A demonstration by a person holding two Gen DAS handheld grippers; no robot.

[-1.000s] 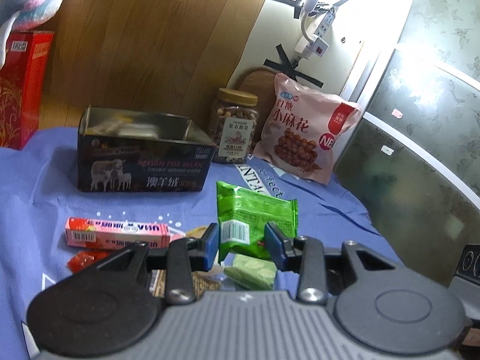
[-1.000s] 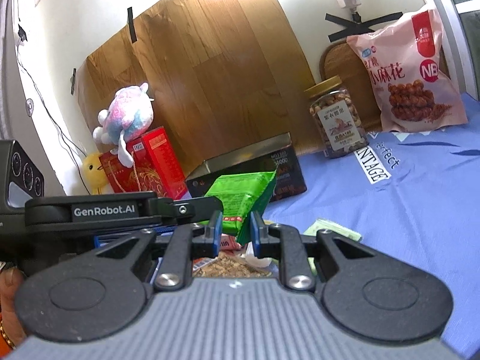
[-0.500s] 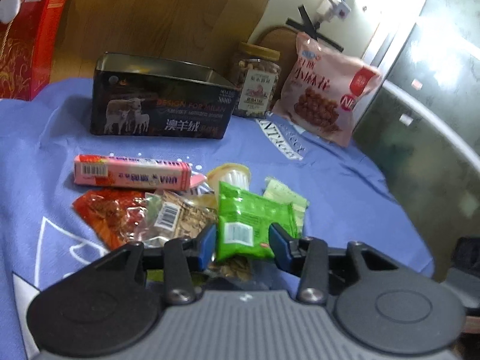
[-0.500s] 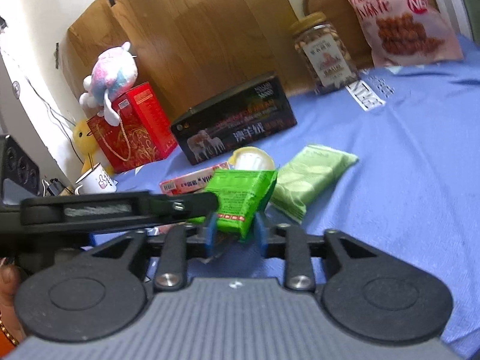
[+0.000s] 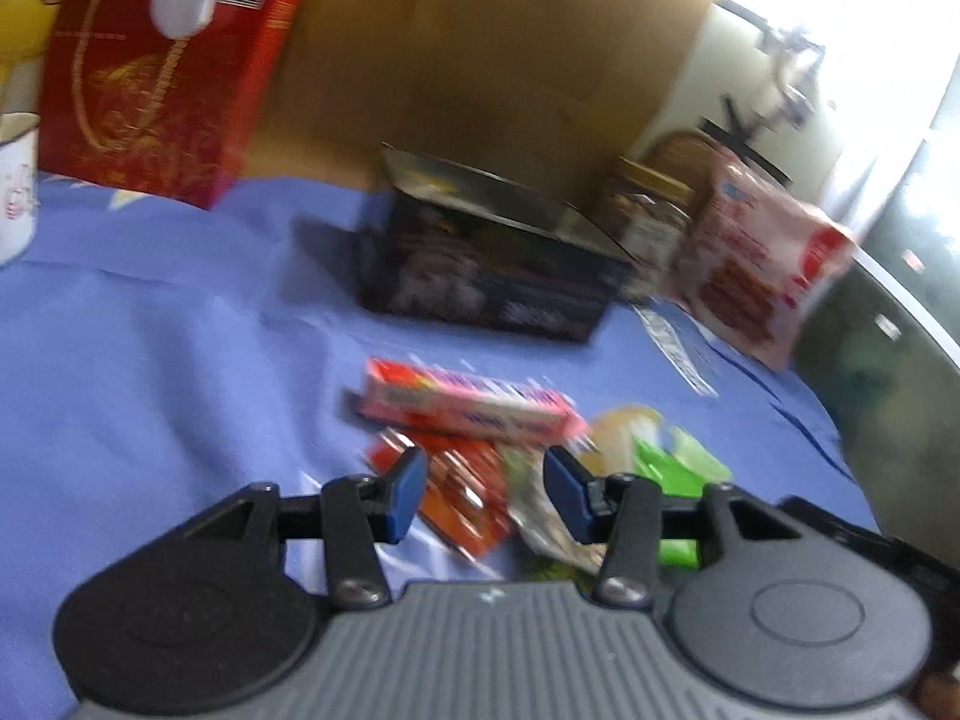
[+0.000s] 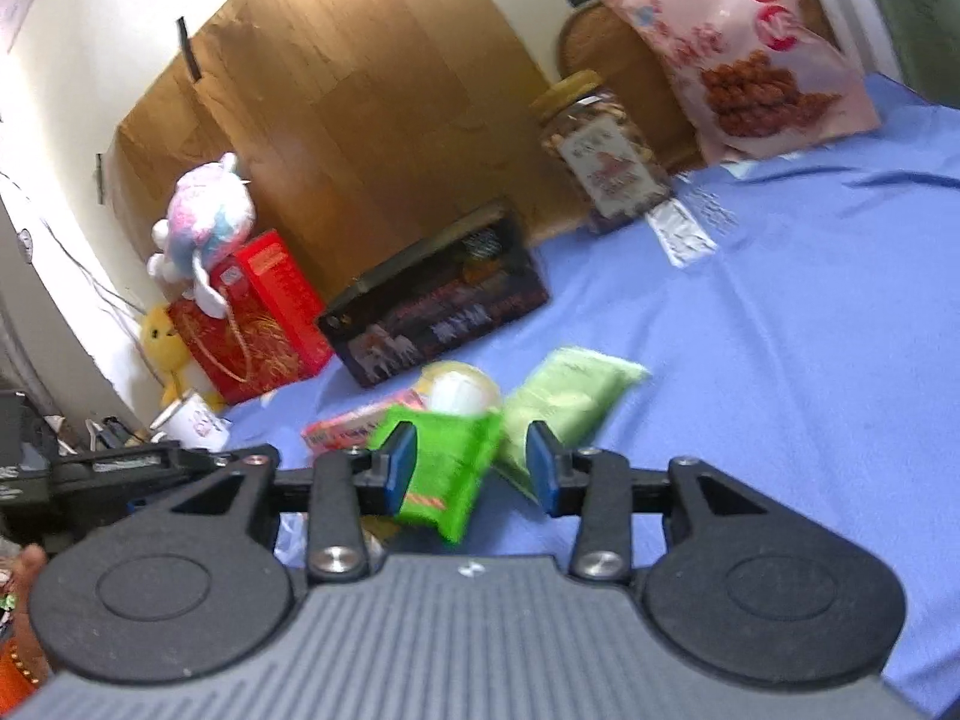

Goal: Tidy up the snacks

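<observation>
A pile of snacks lies on the blue cloth: a pink candy box (image 5: 474, 405), an orange packet (image 5: 465, 495), a clear packet (image 5: 540, 510), a jelly cup (image 6: 459, 390), a pale green packet (image 6: 564, 402) and a bright green packet (image 6: 447, 474). My left gripper (image 5: 486, 495) is open just above the orange and clear packets. My right gripper (image 6: 471, 468) is open with the bright green packet lying loose between its fingers. The bright green packet also shows right of the left gripper (image 5: 666, 471). The open dark tin box (image 5: 492, 276) stands behind the pile.
A nut jar (image 6: 603, 159) and a pink snack bag (image 6: 756, 60) lean at the back right. A red gift box (image 5: 156, 78), plush toys (image 6: 204, 222) and a white mug (image 5: 15, 186) stand at the back left. The left gripper's body (image 6: 120, 468) lies left of the right one.
Both grippers have opened and let go of the bright green packet, which now rests on the pile. The left gripper swung left, over the orange packet.
</observation>
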